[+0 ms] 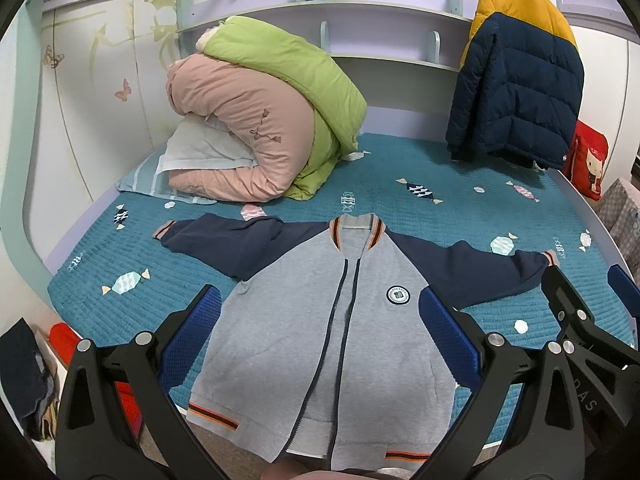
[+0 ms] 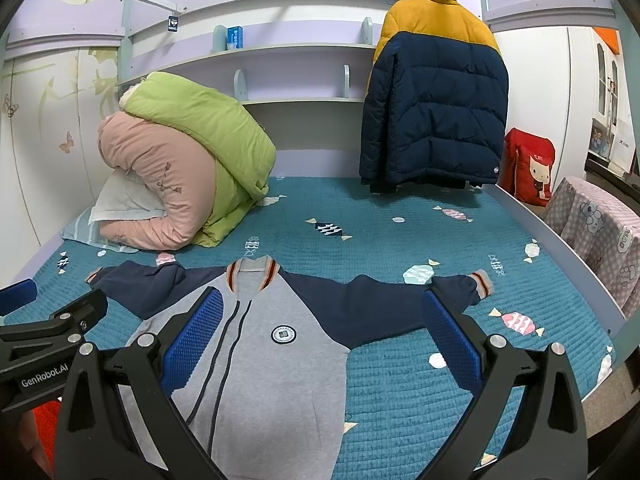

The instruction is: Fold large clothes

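Note:
A grey zip jacket point(image 1: 320, 340) with navy sleeves lies flat and face up on the teal bed cover point(image 1: 400, 168), collar away from me, both sleeves spread out to the sides. It also shows in the right wrist view point(image 2: 272, 360). My left gripper point(image 1: 320, 332) is open and empty, held above the jacket's body near the hem. My right gripper point(image 2: 322, 328) is open and empty, above the jacket's right side and right sleeve point(image 2: 380, 308). The right gripper shows at the right edge of the left wrist view point(image 1: 588, 300), the left gripper at the left edge of the right wrist view point(image 2: 52, 304).
A rolled pink and green duvet point(image 1: 260, 120) and a pillow point(image 1: 200, 152) lie at the back left of the bed. A yellow and navy puffer coat point(image 1: 520, 80) hangs at the back right. A red cushion point(image 1: 588, 160) and a checked cloth point(image 2: 600, 232) stand off the bed's right edge.

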Action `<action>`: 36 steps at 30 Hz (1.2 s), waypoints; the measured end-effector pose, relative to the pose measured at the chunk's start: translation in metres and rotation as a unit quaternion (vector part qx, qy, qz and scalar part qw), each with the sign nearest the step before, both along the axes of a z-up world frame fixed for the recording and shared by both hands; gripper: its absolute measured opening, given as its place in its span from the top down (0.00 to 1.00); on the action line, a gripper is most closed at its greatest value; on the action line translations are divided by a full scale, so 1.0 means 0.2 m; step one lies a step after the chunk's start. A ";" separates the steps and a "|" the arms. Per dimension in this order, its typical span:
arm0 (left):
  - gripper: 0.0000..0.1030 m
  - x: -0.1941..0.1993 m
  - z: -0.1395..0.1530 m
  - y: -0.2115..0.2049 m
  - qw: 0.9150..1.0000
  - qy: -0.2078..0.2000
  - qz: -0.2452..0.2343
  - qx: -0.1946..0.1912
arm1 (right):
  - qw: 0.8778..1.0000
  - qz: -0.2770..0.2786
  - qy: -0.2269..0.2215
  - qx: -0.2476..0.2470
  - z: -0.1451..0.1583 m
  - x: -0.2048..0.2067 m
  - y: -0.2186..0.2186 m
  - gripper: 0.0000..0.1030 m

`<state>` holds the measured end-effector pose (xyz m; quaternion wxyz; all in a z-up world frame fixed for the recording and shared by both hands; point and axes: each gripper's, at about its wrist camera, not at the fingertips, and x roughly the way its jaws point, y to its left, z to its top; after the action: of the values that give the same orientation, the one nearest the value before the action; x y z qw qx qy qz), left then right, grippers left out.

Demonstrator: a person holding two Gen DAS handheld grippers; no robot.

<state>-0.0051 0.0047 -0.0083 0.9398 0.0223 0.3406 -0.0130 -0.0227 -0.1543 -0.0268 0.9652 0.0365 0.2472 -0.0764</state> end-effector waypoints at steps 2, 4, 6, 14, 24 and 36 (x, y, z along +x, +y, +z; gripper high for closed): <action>0.04 0.00 0.00 0.00 1.000 0.000 0.000 0.000 | 1.000 0.000 0.001 0.002 0.00 -0.01 0.00 0.07; 0.04 0.00 0.00 0.00 1.000 0.000 0.000 -0.001 | 1.000 0.000 0.000 0.002 0.01 -0.02 -0.01 0.07; 0.04 -0.01 0.00 0.01 1.000 0.001 -0.001 -0.003 | 1.000 -0.001 0.001 0.002 0.01 -0.02 0.00 0.07; 0.04 -0.02 0.00 0.01 1.000 0.000 -0.001 -0.001 | 1.000 0.000 0.000 0.000 0.00 -0.01 0.00 0.07; 0.04 0.00 0.01 0.00 1.000 0.000 -0.006 -0.007 | 1.000 -0.007 -0.002 -0.004 0.03 -0.03 -0.04 0.07; 0.04 0.02 0.03 -0.05 1.000 -0.003 -0.010 -0.004 | 1.000 -0.007 -0.002 -0.005 0.03 -0.02 -0.06 0.07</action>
<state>-0.0009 -0.0051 -0.0023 0.9406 0.0223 0.3378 -0.0240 -0.0258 -0.1671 -0.0198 0.9652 0.0337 0.2450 -0.0846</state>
